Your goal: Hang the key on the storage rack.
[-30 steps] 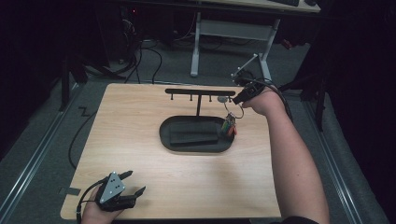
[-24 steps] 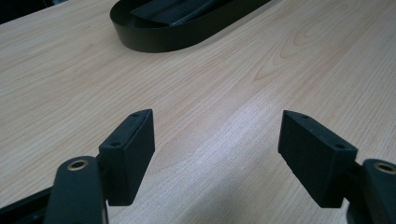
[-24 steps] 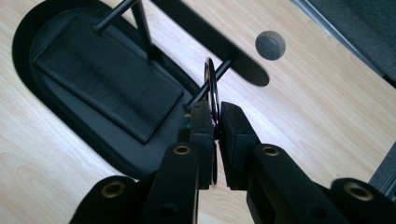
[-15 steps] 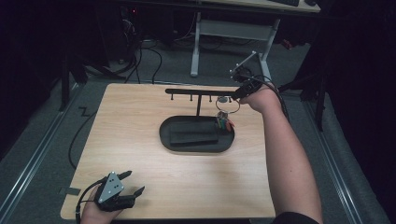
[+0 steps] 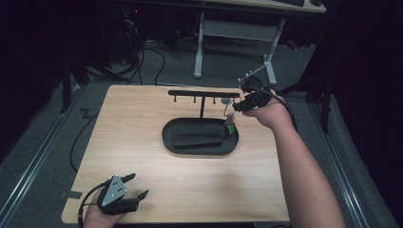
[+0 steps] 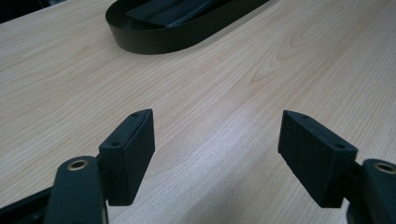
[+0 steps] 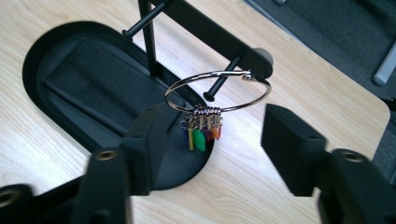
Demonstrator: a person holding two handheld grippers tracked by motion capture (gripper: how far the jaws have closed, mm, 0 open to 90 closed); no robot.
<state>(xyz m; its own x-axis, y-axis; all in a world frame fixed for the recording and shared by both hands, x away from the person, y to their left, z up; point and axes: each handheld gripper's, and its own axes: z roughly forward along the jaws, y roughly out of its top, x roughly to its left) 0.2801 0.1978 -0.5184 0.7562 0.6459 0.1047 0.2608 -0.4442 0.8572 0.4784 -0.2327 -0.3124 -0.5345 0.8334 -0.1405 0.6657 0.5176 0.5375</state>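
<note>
We judged the main risk to be the ring (image 7: 217, 91) slipping off the end peg (image 7: 223, 79) of the rack (image 5: 203, 94): it hung near the peg's tip, and a brush from the right tool (image 7: 210, 128) as it drew away could knock it loose into the tray (image 5: 171, 140) or onto the desk (image 5: 142, 118). That tool's jaws had just been opening; they stood apart with the ring between them, untouched. The ring was thin, silvery wire, carrying a small bunch of coloured tags (image 7: 201, 133) dangling below. Our left tool (image 5: 124, 192) rested on the desk's near edge, jaws apart and holding nothing.
</note>
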